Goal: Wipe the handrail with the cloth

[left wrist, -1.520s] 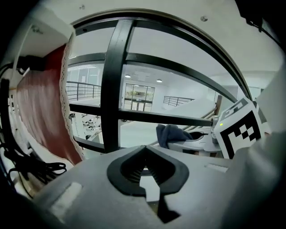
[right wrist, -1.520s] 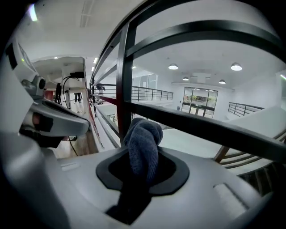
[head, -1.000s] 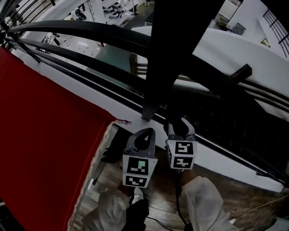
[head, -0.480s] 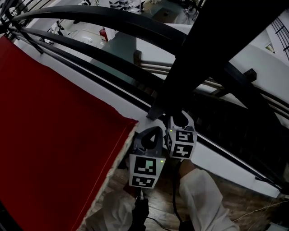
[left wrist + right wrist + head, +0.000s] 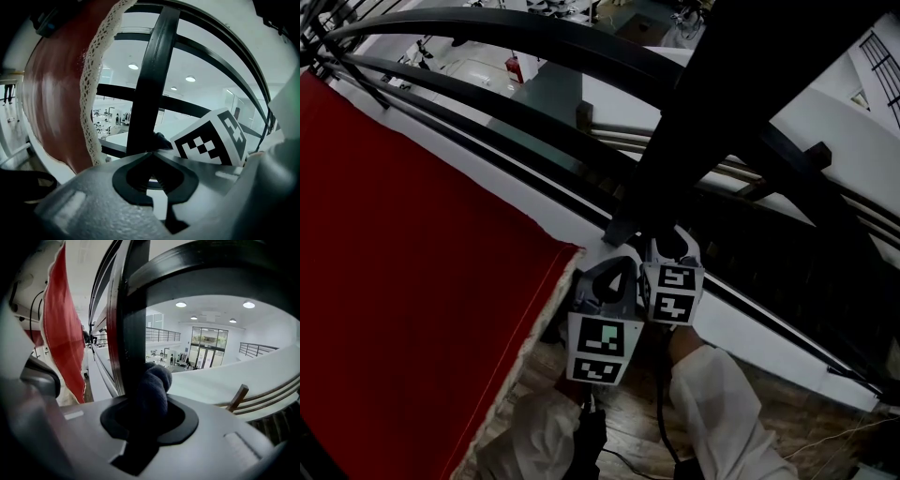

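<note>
From the head view, we saw the left claw (image 5: 609,281) and the right claw (image 5: 673,251) side by side, almost touching, both aimed at the foot of the broad black metal upright post (image 5: 684,131) of the railing. The curved black handrail bars (image 5: 534,42) ran away up and to the left of both claws. A red fabric hanging with a white lace edge (image 5: 412,281) filled the space to the left of the left claw. The cloth itself we could not make out here.

In the left gripper view, the left claw (image 5: 151,154) was closed, its jaws meeting on nothing. The post (image 5: 152,70) rose straight ahead of it, long axis upright, with the red hanging (image 5: 56,93) to its left and the right claw's marker cube (image 5: 211,140) just to its right.

In the right gripper view, the right claw (image 5: 150,404) gripped a dark blue bunched cloth (image 5: 154,380), which stuck out forward between the jaws. The post (image 5: 133,333) stood directly ahead, and the cloth was against it or just short of it; we could not tell which. A handrail bar (image 5: 211,273) arched above and ahead of the claw. We judged that the right claw was the one placed to wipe, travelling upward along the black metal.
</note>
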A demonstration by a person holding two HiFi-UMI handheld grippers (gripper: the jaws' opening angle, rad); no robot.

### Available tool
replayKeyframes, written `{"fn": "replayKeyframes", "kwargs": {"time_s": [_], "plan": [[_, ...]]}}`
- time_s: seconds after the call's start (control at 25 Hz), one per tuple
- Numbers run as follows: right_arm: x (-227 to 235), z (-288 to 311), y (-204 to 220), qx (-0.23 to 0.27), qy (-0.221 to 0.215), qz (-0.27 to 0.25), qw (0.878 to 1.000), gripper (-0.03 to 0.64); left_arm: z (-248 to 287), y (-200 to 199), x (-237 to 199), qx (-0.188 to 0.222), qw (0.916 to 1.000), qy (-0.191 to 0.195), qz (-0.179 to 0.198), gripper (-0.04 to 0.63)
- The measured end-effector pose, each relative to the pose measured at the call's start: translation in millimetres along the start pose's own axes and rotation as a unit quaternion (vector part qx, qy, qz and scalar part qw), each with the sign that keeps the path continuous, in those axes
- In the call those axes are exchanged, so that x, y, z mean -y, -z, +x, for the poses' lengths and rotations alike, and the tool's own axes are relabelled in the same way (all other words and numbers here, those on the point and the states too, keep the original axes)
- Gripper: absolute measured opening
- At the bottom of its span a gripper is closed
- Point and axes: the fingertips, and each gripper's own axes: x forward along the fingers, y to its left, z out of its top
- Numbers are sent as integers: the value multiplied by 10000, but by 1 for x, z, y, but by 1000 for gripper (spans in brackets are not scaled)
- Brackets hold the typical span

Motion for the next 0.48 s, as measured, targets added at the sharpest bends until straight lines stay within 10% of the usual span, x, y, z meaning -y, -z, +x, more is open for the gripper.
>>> {"fn": "replayKeyframes", "kwargs": {"time_s": [0.48], "plan": [[42,-42,24,-126,153,-87,9998,92,-7,15,29,-295,9991,-48,299,3]]}}
